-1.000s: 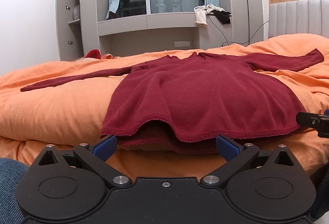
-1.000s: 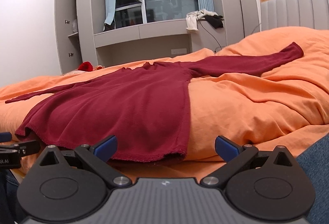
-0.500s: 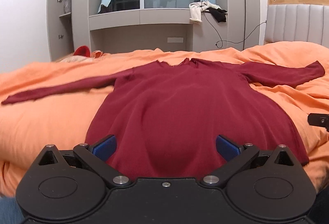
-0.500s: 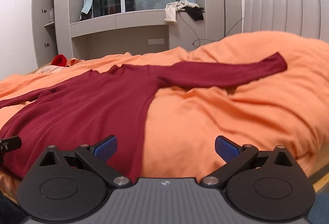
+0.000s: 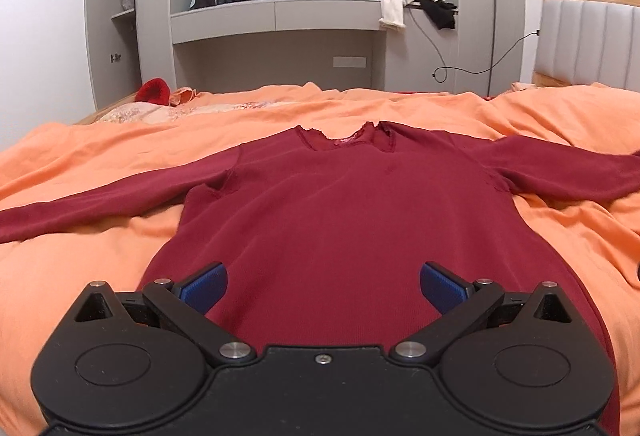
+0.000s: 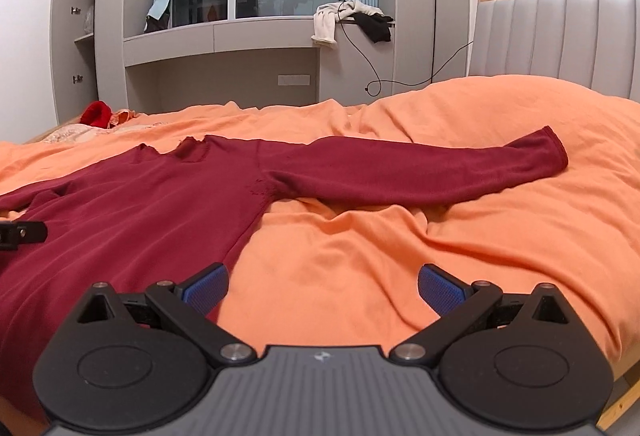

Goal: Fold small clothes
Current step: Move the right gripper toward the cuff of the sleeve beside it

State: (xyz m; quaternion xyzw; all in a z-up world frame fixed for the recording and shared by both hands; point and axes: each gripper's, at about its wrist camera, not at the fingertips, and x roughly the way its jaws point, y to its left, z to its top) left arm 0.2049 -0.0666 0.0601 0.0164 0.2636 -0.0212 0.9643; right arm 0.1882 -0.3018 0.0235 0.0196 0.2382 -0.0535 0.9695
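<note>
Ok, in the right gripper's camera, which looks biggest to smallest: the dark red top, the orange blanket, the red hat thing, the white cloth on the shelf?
1. Orange blanket
2. Dark red top
3. White cloth and red hat thing: about alike, and both are far off, so unsure.

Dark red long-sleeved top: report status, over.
Left gripper open, empty, over the hem. Right gripper open, empty, beside it. Dark red long-sleeved top flat on orange duvet, sleeves spread, unfolded. Nothing in the way.
</note>
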